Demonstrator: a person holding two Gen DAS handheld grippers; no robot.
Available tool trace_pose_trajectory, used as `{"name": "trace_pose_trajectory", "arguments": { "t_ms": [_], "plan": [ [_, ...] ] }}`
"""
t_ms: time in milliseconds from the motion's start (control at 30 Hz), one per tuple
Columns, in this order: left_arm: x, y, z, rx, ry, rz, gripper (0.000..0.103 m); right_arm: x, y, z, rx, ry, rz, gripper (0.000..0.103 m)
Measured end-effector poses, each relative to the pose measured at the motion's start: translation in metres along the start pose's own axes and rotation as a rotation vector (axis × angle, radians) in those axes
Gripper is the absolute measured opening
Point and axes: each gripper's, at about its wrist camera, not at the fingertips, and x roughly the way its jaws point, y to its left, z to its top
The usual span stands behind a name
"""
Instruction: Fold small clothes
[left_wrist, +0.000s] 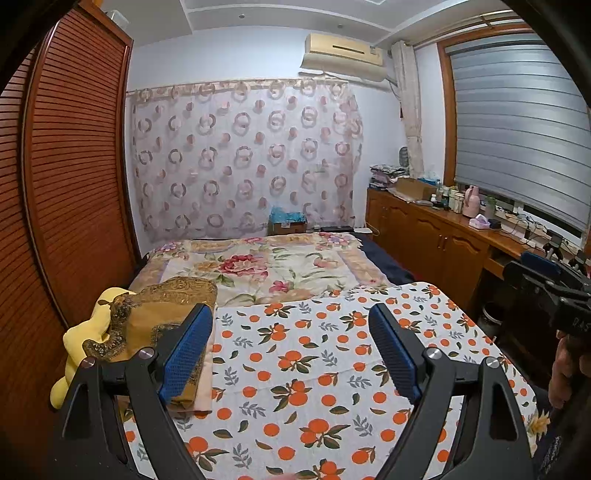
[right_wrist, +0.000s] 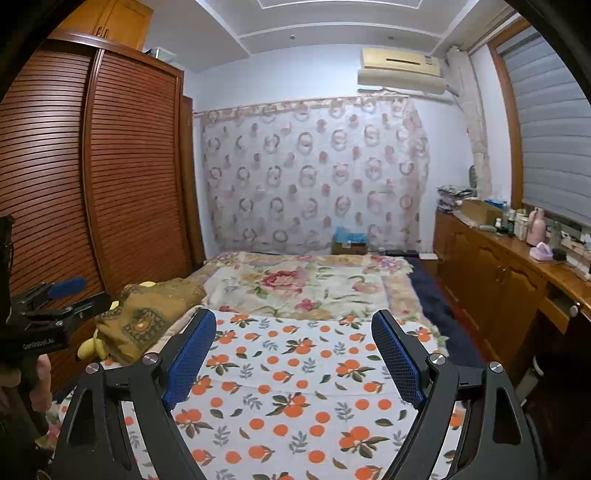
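Blue-padded fingers (left_wrist: 186, 354) of the left gripper (left_wrist: 291, 350) fill the foreground of the left wrist view, jaws wide apart with nothing between them. Beneath and ahead of them spreads one orange-print cloth (left_wrist: 314, 369), lying flat on the bed (left_wrist: 266, 266); whether this is the clothing to fold cannot be told. The right gripper (right_wrist: 293, 354) hovers over the same cloth (right_wrist: 295, 387), its jaws likewise spread and holding nothing. One folded brown patterned cloth (left_wrist: 159, 317) lies just beside the left jaw's outer finger, at the orange cloth's left edge, with one yellow plush toy (left_wrist: 85, 343) touching its far side. One floral blanket (left_wrist: 258, 269) covers the bed beyond. A louvred wooden wardrobe (left_wrist: 66, 166) stands to the left, and a wooden cabinet (left_wrist: 436, 236) runs under the window.
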Motion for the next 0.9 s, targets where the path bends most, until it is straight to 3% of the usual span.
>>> {"name": "trace_pose_trajectory", "arguments": {
  "t_ms": [900],
  "plan": [
    [-0.003,-0.002,-0.002,0.002,-0.003,0.001,0.087,0.0,-0.007,0.002,-0.002,0.004,-0.007,0.087]
  ]
}}
